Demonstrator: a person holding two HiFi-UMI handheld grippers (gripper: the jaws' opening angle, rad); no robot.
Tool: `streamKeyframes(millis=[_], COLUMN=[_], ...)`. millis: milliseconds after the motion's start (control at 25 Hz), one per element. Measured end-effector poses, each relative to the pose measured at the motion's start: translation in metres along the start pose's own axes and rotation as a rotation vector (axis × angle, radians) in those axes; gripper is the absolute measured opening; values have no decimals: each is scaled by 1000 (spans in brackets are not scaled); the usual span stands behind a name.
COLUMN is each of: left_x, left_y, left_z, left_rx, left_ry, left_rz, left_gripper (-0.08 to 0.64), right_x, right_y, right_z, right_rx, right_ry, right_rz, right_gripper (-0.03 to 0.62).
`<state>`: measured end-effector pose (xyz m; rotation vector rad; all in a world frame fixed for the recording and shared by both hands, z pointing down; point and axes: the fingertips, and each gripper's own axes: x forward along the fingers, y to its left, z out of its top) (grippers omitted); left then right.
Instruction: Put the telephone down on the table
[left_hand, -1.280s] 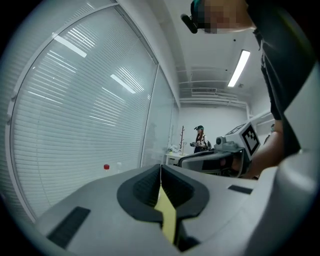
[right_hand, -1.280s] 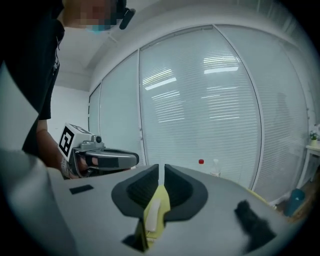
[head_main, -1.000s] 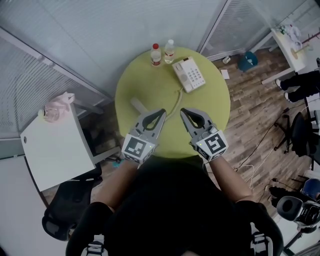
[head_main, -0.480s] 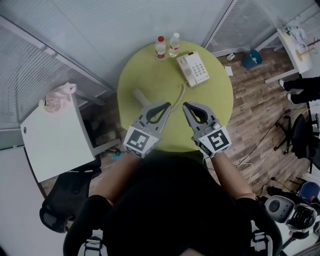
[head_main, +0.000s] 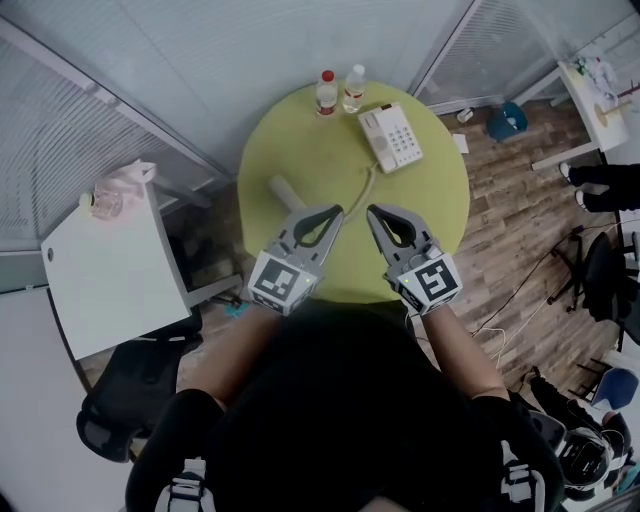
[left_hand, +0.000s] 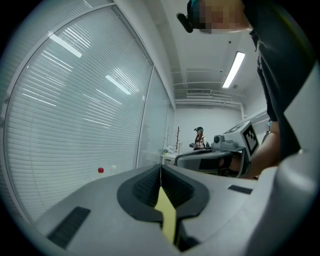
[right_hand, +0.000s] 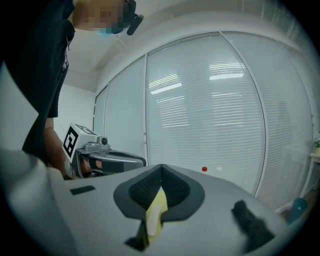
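On the round lime table (head_main: 300, 150), a boxy white telephone (head_main: 391, 138); left gripper (head_main: 332, 211), right gripper (head_main: 373, 211): jaws together.

Phone (head_main: 391, 137) far R on tbl (head_main: 320, 165); bottles (head_main: 326, 93) just L; handset (head_main: 284, 191) nearer.

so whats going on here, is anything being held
A person holds a tool in each hand over the near side of a round green table. The left tool and right tool are both shut and empty. The telephone sits on the table's far side beside two bottles, with neither tool touching it.
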<state>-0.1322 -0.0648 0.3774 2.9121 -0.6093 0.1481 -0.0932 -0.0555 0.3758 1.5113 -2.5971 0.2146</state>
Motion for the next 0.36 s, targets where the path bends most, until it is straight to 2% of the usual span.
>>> streamKeyframes(millis=[360], left_x=[-7], left_y=[3], left_z=[0], left_rx=[15], left_ry=[-9], left_rz=[22], left_gripper=[14], right_x=[0], right_y=[4], right_z=[3], right_rx=[2], right_ry=[-5], right_rz=[3], right_gripper=[17])
